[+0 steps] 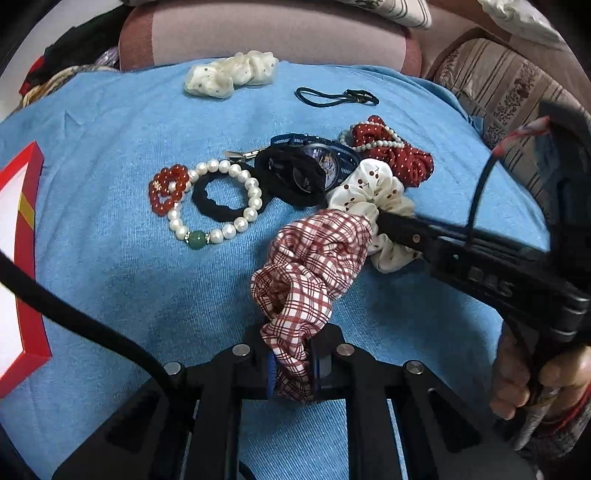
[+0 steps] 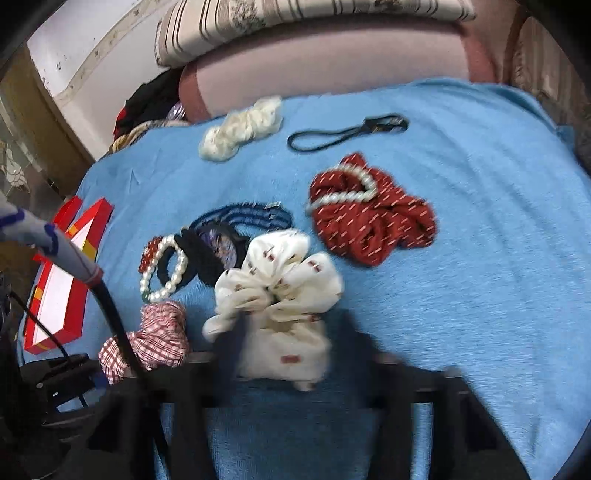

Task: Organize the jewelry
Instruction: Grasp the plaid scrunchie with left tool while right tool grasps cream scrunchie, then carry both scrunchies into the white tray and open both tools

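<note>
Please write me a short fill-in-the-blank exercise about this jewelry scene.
1. The left hand-held gripper is shut on the ____ scrunchie.
2. The pearl bracelet carries one ____ bead.
3. Everything lies on a ____ cloth.
4. A pearl strand lies on the ____ dotted scrunchie.

Missing words: plaid; green; blue; red

blue cloth [image 1: 110, 258], scrunchies [image 1: 231, 74], pearl bracelet [image 1: 218, 199]

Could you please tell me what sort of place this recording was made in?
Probably a home living room: a blue cloth serves as the work surface, with a pink seat cushion and a striped sofa arm behind it.
</note>
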Demonstrator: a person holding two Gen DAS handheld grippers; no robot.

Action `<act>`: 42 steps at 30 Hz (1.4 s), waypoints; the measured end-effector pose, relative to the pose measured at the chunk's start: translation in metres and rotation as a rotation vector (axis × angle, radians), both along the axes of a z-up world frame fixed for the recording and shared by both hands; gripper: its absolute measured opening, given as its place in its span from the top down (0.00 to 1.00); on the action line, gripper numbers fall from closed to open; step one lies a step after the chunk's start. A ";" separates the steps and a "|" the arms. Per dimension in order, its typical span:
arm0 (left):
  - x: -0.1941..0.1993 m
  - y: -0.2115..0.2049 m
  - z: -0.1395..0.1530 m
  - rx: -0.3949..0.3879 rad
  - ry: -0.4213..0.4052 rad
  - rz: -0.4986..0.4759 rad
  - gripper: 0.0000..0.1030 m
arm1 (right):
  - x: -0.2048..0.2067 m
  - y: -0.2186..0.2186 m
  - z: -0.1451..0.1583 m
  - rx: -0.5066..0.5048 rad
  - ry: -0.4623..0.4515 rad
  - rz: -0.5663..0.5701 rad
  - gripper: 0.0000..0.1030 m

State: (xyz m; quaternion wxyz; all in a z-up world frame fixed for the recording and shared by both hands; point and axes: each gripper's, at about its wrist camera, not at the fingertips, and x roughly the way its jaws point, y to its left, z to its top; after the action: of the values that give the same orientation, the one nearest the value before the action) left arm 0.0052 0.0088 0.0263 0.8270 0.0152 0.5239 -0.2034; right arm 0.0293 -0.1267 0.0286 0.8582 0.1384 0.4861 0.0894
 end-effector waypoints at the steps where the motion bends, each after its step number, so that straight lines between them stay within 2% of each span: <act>1: -0.002 0.002 0.003 -0.004 -0.005 0.001 0.89 | -0.002 -0.001 0.002 0.015 -0.002 -0.003 0.85; 2: -0.006 0.005 0.009 0.001 -0.021 0.006 0.89 | -0.004 -0.002 0.006 0.022 -0.009 -0.003 0.88; 7: -0.026 0.023 0.039 -0.003 -0.094 0.019 0.89 | -0.027 0.001 0.044 0.006 -0.086 0.011 0.89; 12: -0.045 0.054 0.069 0.042 -0.181 0.068 0.89 | -0.039 0.024 0.072 0.007 -0.126 0.054 0.90; 17: -0.054 0.096 0.085 0.097 -0.230 0.152 0.89 | -0.039 0.071 0.096 0.015 -0.155 0.147 0.90; 24: -0.050 0.179 0.087 0.176 -0.245 0.324 0.89 | -0.032 0.164 0.114 0.019 -0.179 0.318 0.89; 30: -0.046 0.242 0.082 0.248 -0.250 0.433 0.89 | -0.018 0.236 0.101 0.020 -0.159 0.421 0.89; 35: -0.034 0.301 0.064 0.283 -0.195 0.547 0.88 | -0.003 0.280 0.072 -0.006 -0.108 0.464 0.89; 42: -0.030 0.349 0.039 0.292 -0.124 0.639 0.85 | 0.008 0.309 0.036 -0.023 -0.024 0.480 0.89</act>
State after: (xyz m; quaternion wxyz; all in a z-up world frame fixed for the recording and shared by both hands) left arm -0.0244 0.3577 0.0650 0.8682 -0.0191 0.4745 0.1440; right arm 0.0369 0.1828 0.0644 0.8195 0.0081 0.4960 0.2870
